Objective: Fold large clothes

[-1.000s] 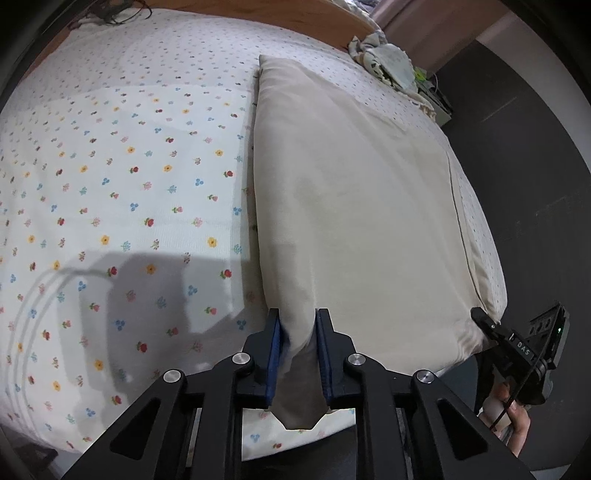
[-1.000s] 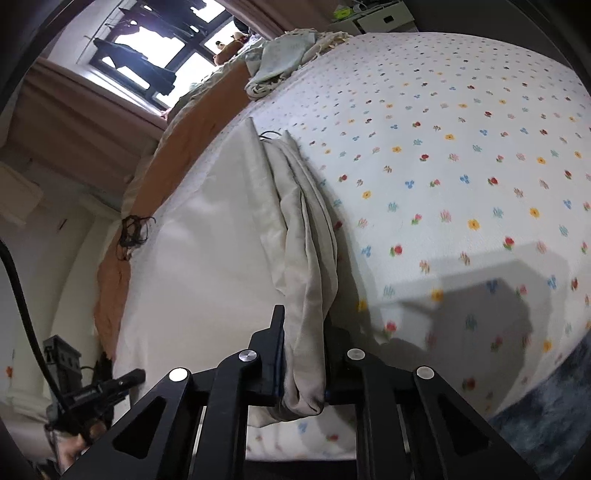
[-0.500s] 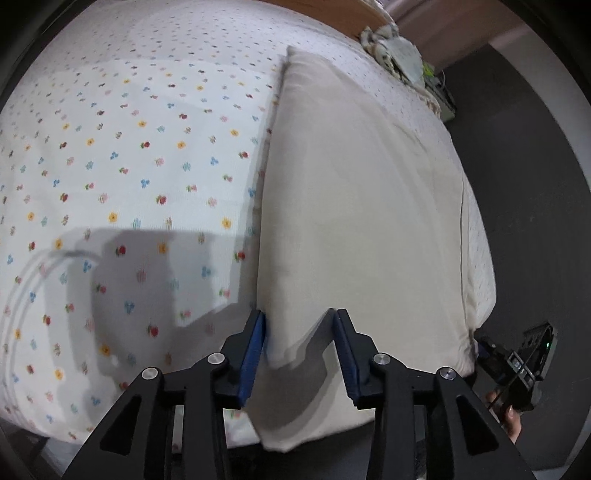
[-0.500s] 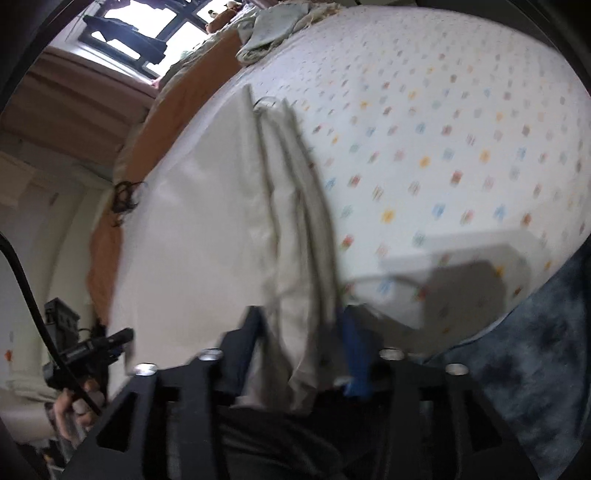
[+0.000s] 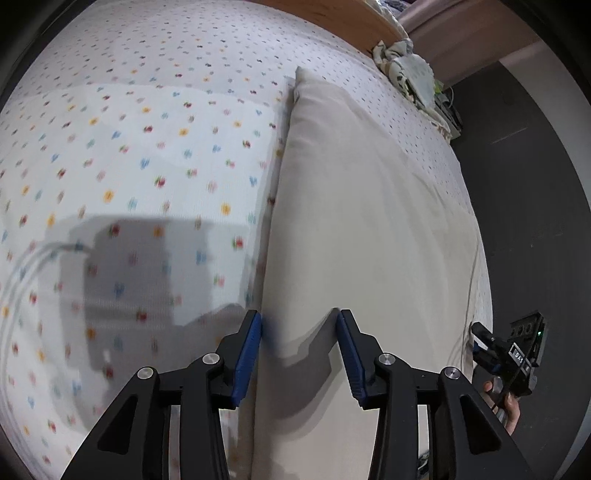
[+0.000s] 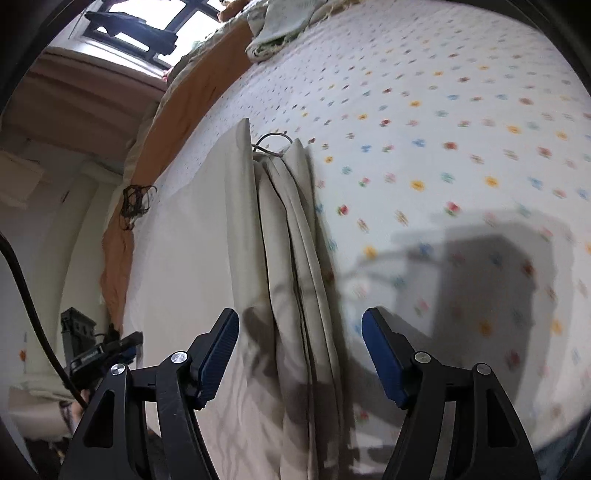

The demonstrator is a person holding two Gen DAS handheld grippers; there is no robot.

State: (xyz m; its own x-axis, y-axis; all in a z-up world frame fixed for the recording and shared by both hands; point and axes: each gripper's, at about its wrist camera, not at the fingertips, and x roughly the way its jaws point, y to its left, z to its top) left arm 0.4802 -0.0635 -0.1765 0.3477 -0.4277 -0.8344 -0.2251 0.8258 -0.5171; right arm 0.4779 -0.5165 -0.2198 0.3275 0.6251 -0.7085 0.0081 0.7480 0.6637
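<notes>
A large beige garment (image 5: 362, 206) lies folded lengthwise on the flower-print bedsheet (image 5: 147, 166). My left gripper (image 5: 298, 332) is open, its blue pads apart over the garment's near folded edge, holding nothing. In the right wrist view the garment (image 6: 207, 266) shows several stacked layers along its edge, with a thin cord loop (image 6: 273, 142) at the far end. My right gripper (image 6: 300, 336) is open wide above those layers and holds nothing. The other gripper shows at the frame edge in each view (image 5: 513, 354) (image 6: 99, 350).
A crumpled light patterned cloth (image 5: 406, 70) (image 6: 280, 33) lies at the far end of the bed by an orange-brown bedspread (image 6: 155, 122). A tangle of dark cord (image 6: 135, 201) lies on the bed edge. Dark floor (image 5: 532, 184) lies beyond the bed's right side. A window (image 6: 147, 29) is behind.
Both grippers were shut on the garment's edge a second ago. Both have opened, let the cloth go and lifted back from it; the garment now lies flat.
</notes>
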